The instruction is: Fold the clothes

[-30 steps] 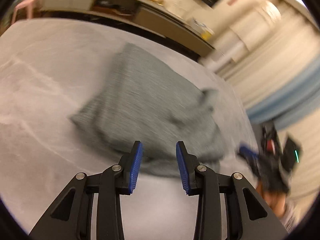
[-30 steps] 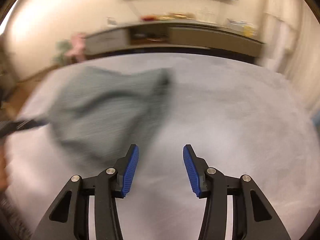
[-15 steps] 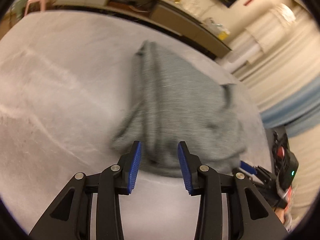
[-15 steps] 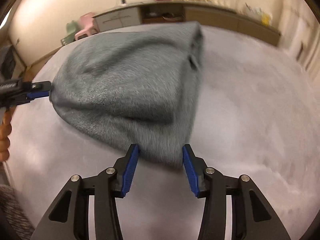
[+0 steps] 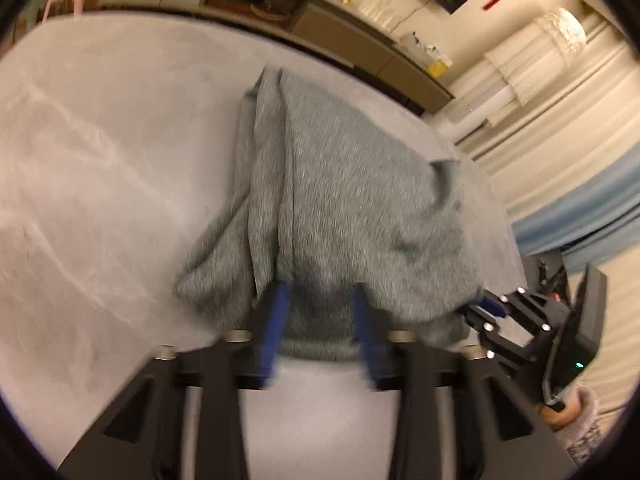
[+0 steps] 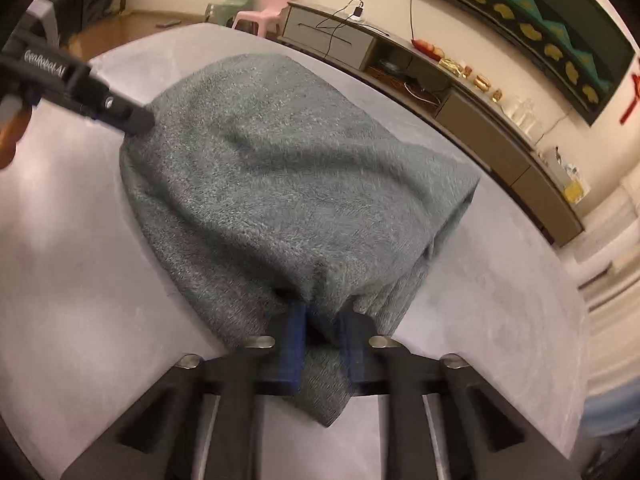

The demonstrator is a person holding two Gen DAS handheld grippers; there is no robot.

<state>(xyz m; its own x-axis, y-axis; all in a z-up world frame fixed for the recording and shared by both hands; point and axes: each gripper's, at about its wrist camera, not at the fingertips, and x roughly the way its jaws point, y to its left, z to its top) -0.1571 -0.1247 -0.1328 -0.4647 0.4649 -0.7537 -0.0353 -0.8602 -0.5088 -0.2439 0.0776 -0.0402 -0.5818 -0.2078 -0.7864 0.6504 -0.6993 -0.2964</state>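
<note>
**Grey fleece garment gripped at two near corners**

Grey fleece garment (image 6: 288,184), bunched and loosely doubled over, lying at the centre of a pale grey surface (image 6: 80,280); near edge lifted toward both cameras, far end resting on the surface toward 12 o'clock.

Right wrist view: nap of the cloth sharp, one broad crease running across the upper layer, a folded edge at 3 o'clock. Right gripper (image 6: 322,338) at 6 o'clock, blue pads just closed onto a pinched tuck of the near hem, cloth hanging below them. Left gripper (image 6: 132,118) entering from 10 o'clock, black tip buried in the corner of the cloth; pads hidden there. Part of a hand (image 6: 10,136) at the 9 o'clock margin.

Left wrist view: image blurred, especially at the blue pads (image 5: 276,328). Left gripper (image 5: 320,320) at 6 o'clock, jaws just closing with the near hem (image 5: 320,340) between them; blur leaves pad contact unclear here, though the cloth rises into the jaws. Long vertical folds (image 5: 264,168) down the 11 o'clock side, seen only in this view. Right gripper (image 5: 486,308) at 4 o'clock, biting the neighbouring corner.

Beyond the surface: low cabinet (image 6: 472,112) along the wall, pink chair (image 6: 266,12), dark wall panel (image 6: 520,12); pale curtains (image 5: 560,128) only in the left view.
</note>
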